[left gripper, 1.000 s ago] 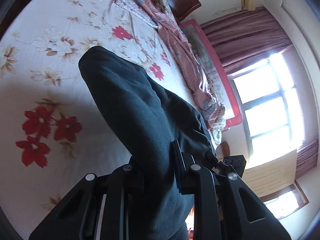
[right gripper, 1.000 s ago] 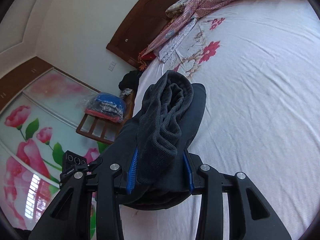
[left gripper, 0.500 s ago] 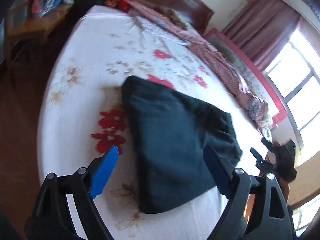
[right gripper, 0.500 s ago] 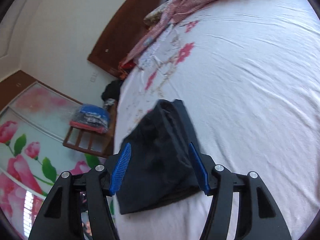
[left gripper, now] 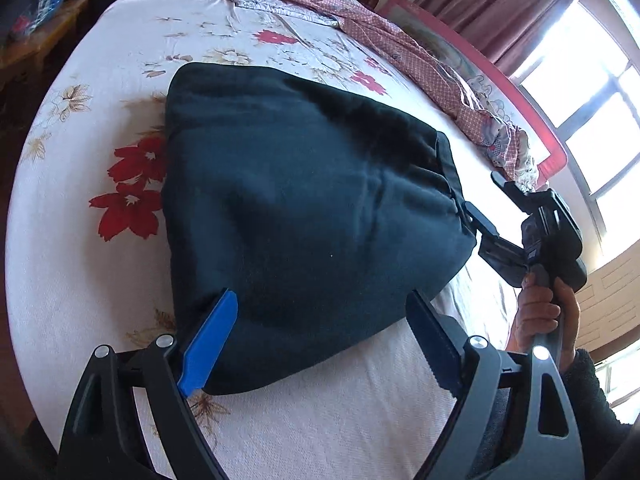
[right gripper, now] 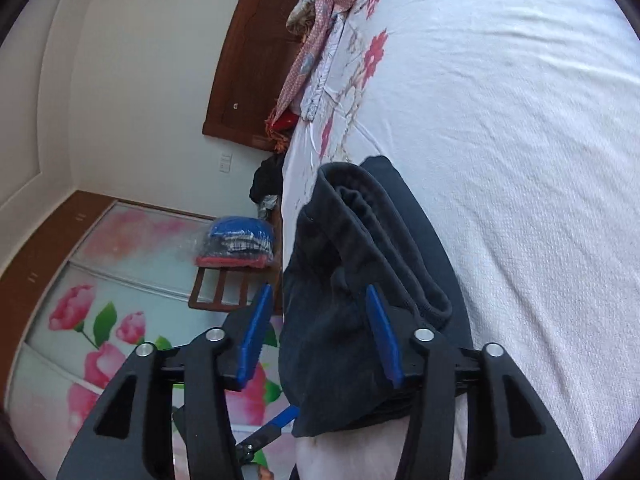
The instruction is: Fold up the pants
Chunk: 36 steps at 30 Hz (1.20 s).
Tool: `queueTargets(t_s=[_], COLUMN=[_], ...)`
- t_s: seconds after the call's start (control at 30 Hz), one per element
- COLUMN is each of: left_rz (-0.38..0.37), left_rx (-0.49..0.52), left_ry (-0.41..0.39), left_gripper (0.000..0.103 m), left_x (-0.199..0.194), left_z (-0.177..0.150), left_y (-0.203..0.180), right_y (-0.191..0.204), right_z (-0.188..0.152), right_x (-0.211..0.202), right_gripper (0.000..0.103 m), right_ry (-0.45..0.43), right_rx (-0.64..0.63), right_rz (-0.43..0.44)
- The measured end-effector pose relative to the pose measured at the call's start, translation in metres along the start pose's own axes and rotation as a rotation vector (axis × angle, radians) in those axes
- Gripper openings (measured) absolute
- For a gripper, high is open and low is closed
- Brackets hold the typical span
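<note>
The dark pants (left gripper: 304, 216) lie folded in a thick bundle on the floral bed sheet (left gripper: 80, 264). My left gripper (left gripper: 320, 344) is open, its blue pads on either side of the bundle's near edge, holding nothing. My right gripper (right gripper: 320, 332) is open at the bundle's other end (right gripper: 360, 280), where the rolled waistband shows. The right gripper also shows in the left wrist view (left gripper: 500, 232), touching the pants' right edge.
A pink patterned blanket (left gripper: 400, 40) lies along the far side of the bed. A wooden headboard (right gripper: 248, 60) stands at the far end. A wooden chair (right gripper: 228, 280) with bagged clothes stands beside the bed. A window (left gripper: 592, 112) is at the right.
Both grippers let go of the pants and opened. The pants, held up a second ago, now lie folded on the bed. Both grippers have moved back in close to the bundle.
</note>
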<state>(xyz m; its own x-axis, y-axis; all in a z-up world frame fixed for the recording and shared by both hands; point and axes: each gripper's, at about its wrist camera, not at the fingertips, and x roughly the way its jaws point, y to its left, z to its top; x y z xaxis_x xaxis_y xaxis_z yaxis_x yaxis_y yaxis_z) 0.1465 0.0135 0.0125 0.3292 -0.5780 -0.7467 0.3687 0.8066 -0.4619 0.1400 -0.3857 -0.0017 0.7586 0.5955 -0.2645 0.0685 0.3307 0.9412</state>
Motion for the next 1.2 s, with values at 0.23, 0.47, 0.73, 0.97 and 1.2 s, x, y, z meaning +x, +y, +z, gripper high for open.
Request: queueTargets(t_s=[0.23, 0.47, 0.73, 0.97, 1.2], left_rz=[0.157, 0.35, 0.341, 0.379, 0.514], left_rx=[0.012, -0.042, -0.163, -0.157, -0.08], left_ry=[-0.114, -0.03, -0.073, -0.175, -0.21], left_gripper=[0.101, 0.101, 0.101, 0.101, 0.101], left_x=[-0.051, -0.064, -0.078, -0.091, -0.092], left_z=[-0.033, -0.072, -0.101, -0.065, -0.047], left_y=[-0.022, -0.024, -0.009, -0.015, -0.032], right_y=[0.04, 0.02, 0.065, 0.103, 0.115], right_z=[-0.056, -0.124, -0.156, -0.148, -0.131], right_x=[-0.027, -0.042, -0.033, 0.009, 0.018], right_gripper=[0.09, 0.095, 0.1, 0.1, 0.1], right_ry=[0.102, 0.221, 0.18, 0.215, 0.196], right_rx=[-0.083, -0.009, -0.416, -0.609, -0.676], right_rz=[-0.232, -0.644, -0.705, -0.688, -0.848])
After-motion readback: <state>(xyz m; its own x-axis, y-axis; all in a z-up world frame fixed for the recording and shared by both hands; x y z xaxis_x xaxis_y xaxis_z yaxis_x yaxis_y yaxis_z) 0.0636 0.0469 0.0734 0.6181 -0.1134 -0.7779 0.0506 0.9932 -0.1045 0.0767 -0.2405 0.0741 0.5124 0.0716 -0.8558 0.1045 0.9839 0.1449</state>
